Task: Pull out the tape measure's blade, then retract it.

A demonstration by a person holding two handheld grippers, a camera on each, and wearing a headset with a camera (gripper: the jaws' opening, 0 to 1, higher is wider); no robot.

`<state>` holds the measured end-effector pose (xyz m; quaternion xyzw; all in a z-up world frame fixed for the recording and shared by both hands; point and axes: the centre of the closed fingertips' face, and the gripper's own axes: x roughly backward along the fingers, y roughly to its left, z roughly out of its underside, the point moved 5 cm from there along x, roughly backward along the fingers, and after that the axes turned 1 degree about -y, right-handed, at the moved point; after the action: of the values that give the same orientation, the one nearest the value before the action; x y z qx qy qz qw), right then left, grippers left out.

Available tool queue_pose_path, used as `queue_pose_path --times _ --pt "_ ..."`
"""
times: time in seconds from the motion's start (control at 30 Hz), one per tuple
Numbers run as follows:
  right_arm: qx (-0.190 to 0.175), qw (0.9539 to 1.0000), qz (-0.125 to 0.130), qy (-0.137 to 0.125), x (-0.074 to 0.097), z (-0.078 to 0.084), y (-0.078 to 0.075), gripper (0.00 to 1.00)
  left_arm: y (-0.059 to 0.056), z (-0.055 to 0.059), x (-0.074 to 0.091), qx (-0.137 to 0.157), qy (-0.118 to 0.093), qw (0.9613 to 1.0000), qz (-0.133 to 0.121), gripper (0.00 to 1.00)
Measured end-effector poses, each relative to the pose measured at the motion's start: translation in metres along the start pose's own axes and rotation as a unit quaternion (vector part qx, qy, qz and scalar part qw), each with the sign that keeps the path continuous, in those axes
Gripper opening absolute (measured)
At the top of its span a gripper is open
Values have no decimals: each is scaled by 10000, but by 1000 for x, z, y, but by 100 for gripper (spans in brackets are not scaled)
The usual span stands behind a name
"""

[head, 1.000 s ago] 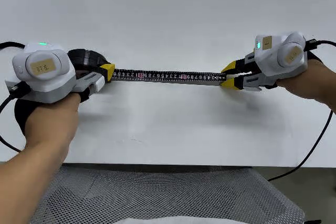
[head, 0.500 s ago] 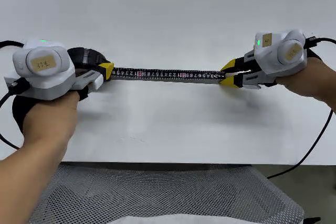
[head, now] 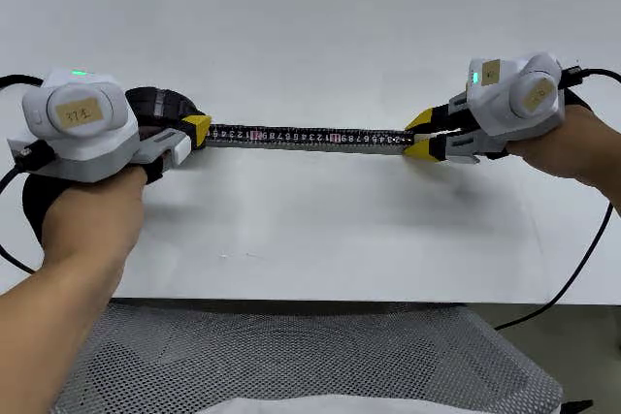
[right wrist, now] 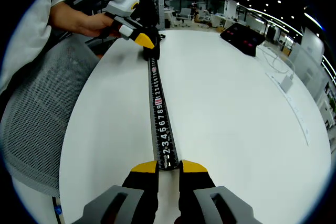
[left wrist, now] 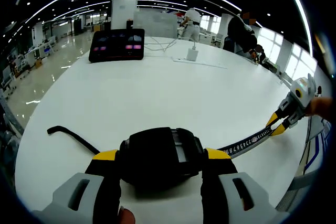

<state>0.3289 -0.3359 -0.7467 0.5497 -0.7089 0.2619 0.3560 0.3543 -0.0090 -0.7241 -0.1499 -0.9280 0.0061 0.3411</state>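
Blade (head: 310, 136) spanned between 2 grippers — left gripper (left wrist: 161, 157) clamps the case (head: 160, 104) as anchor; right gripper (right wrist: 168, 167) pinches the blade's tip, holding it taut.

Going off the tape measure case (head: 157, 104): it sits on the table (head: 310, 26), clamped in my left tongs (head: 181, 123). The blade (head: 306, 137) runs out to its right, with the far end pinched in my right tongs (head: 419, 136). The chair (head: 291, 356) is in front of it, under the table edge.
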Motion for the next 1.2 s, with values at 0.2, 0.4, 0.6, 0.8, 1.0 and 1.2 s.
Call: queue_pose_path --times 0.2,0.4,0.6,0.8,1.0,1.2 --pt "25 10000 -75 -41 -9 -9 3 10 0 1 0 4 -19 10000 21 57" --pt "48 9999 -108 -101 -13 -16 3 10 1 1 0 26 -9 10000 36 57" --pt "-2 9997 -162 -168 -17 -23 3 10 1 1 -1 16 -32 10000 73 57" --pt "9 9996 -192 -225 -23 -30 2 10 1 1 -1 26 -21 10000 79 57" --pt "-2 9993 -224 -311 -29 -37 3 10 1 0 -1 32 1 9999 100 57" --pt "-26 9990 -250 -379 -37 -45 4 10 1 0 -2 30 0 9999 107 57"
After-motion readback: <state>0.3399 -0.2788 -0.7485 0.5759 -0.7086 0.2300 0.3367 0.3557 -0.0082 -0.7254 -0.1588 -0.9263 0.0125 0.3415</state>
